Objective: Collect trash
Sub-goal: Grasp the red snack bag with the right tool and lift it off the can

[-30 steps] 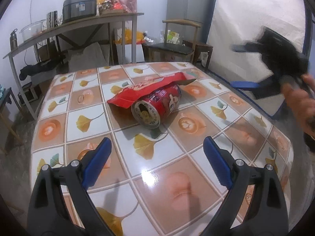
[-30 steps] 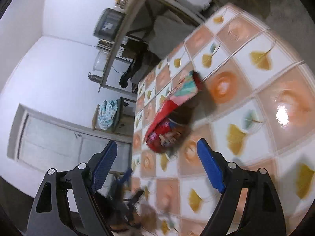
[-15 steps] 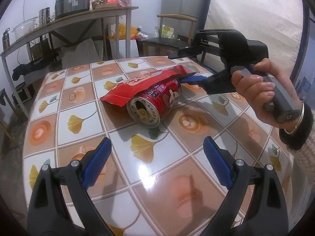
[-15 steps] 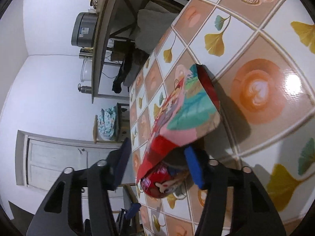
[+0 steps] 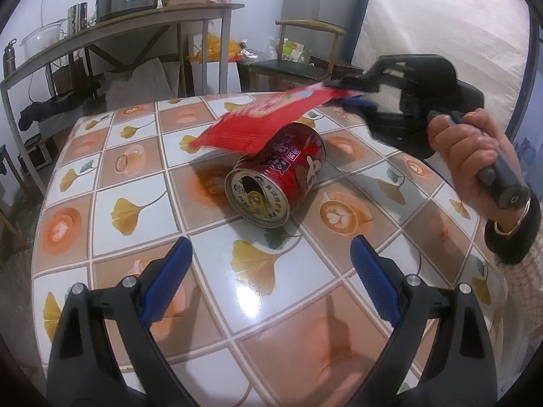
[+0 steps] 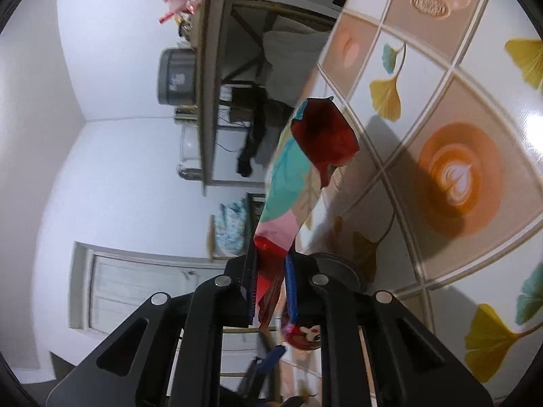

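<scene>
Foil is what I have in my right tongs (image 6: 269,288): their jaws have just been closing, and they now pinch one end of the red snack wrapper (image 5: 268,120). It is thin, limp and very light, so it droops and folds. An edge hold like this suits it, though slick film could slide out.

The wrapper's free end trails over the red can (image 5: 276,176), which lies on its side mid-worktop (image 5: 142,190), its opened top facing me toward 6 o'clock. The can is light, probably empty, rigid but easy to dent, and free to roll. I would take it across the round body, not the rims.

My left tongs (image 5: 271,274) stand wide and empty, short of the can.

In the right view the can is nearly hidden behind the tongs at 6 o'clock, so I cannot tell whether wrapper and can touch. No bin shows anywhere.
</scene>
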Action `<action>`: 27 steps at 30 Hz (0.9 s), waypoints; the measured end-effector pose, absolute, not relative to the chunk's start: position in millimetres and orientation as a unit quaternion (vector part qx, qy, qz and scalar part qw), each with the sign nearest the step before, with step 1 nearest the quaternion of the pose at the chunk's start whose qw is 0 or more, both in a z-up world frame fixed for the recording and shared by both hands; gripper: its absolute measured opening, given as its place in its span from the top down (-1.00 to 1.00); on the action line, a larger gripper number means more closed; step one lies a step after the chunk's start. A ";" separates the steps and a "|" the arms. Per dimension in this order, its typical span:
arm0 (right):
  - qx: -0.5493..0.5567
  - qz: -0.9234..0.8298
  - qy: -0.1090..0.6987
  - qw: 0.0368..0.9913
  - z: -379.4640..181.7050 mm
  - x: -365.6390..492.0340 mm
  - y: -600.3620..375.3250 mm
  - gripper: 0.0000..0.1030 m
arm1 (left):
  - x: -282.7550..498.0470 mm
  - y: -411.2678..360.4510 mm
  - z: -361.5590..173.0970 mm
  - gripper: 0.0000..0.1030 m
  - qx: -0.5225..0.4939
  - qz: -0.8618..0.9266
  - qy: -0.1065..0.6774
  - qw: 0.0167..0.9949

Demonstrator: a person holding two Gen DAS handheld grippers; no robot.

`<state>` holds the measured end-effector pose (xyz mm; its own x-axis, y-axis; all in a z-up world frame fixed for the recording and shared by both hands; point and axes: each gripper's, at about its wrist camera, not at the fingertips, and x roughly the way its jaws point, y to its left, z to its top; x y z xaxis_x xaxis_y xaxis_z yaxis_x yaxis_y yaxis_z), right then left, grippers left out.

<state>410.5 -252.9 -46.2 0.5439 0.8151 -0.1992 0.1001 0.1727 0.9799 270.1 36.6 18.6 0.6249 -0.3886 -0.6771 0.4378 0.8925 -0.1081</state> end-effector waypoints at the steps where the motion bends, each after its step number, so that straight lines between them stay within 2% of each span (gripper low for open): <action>1: 0.586 0.276 0.388 0.656 -44.1 408.5 -258.3 0.74 | 270.9 36.2 18.8 -0.75 0.033 -0.230 0.368 0.900; 5: 0.587 0.305 0.364 0.655 -28.0 392.0 -287.2 0.74 | 274.0 36.1 19.8 -0.75 0.030 -0.230 0.366 0.901; 12: 0.511 0.343 0.362 0.701 2.7 322.6 -345.6 0.74 | 283.8 48.6 22.7 -0.75 0.003 -0.230 0.369 0.900; 15: 0.457 0.375 0.387 0.708 4.5 291.3 -356.8 0.73 | 290.4 57.0 27.8 -0.75 -0.022 -0.234 0.370 0.899; 20: 0.365 0.357 0.498 0.701 -19.7 268.2 -342.9 0.67 | 316.5 54.3 40.2 -0.75 -0.054 -0.254 0.389 0.884; 22: 0.339 0.327 0.534 0.702 -31.8 268.6 -336.7 0.58 | 331.1 46.1 46.0 -0.75 -0.061 -0.269 0.392 0.877; 24: 0.298 0.283 0.556 0.722 -37.0 272.0 -330.5 0.41 | 345.2 37.3 47.8 -0.75 -0.061 -0.270 0.398 0.874; 27: 0.273 0.262 0.562 0.735 -38.9 268.5 -322.9 0.26 | 368.2 15.4 44.8 -0.75 -0.028 -0.260 0.419 0.869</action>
<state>268.5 -322.9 -38.9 0.2303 0.6920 -0.6842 -0.0777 0.7139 0.6959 368.2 15.4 44.8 0.5134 -0.4751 -0.7146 0.4288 0.8634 -0.2660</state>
